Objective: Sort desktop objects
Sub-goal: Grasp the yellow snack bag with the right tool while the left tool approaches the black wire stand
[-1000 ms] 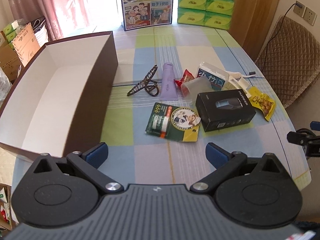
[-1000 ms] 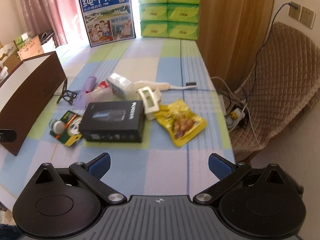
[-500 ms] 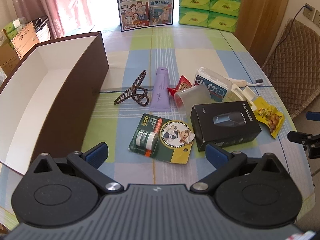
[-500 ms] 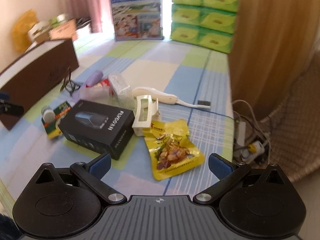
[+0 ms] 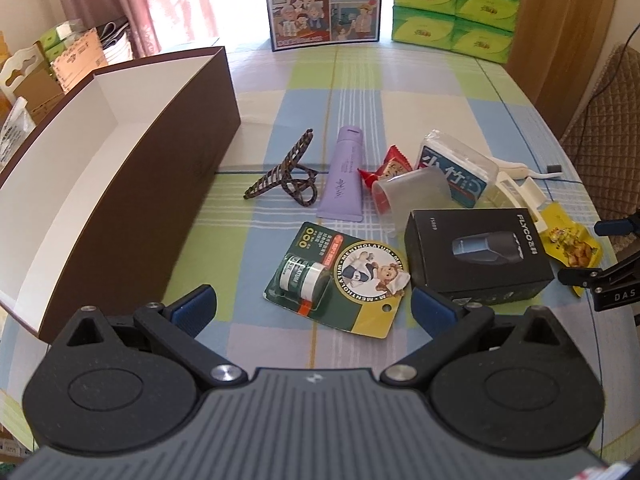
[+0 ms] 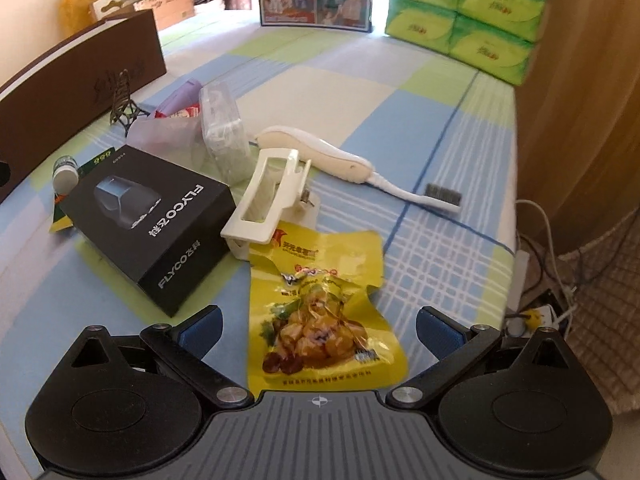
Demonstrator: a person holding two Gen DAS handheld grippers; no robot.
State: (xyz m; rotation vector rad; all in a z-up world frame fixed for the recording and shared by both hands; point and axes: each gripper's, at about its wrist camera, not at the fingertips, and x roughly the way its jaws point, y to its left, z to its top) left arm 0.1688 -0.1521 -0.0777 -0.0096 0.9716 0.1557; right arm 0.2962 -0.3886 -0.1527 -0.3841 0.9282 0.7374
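My left gripper (image 5: 314, 310) is open and empty, hovering over the green Mentholatum card pack (image 5: 338, 276). Beyond it lie a black FLYCO box (image 5: 476, 254), a purple tube (image 5: 346, 176), a dark hair clip (image 5: 286, 174), a red snack packet (image 5: 394, 164) and a clear cup (image 5: 410, 194). My right gripper (image 6: 318, 330) is open and empty, straddling the yellow snack bag (image 6: 320, 316). In the right wrist view the FLYCO box (image 6: 152, 224), a white clip (image 6: 268, 196) and a white brush (image 6: 340, 160) lie ahead.
A big brown box with a white inside (image 5: 104, 168) stands open on the left. A milk poster (image 5: 324, 0) and green tissue packs (image 5: 456, 4) stand at the table's far end. The table's right edge (image 6: 512, 200) drops to cables and a padded chair.
Both grippers have moved forward and lower toward the objects. The right gripper now straddles the yellow snack bag; the left is closer to the green card pack.
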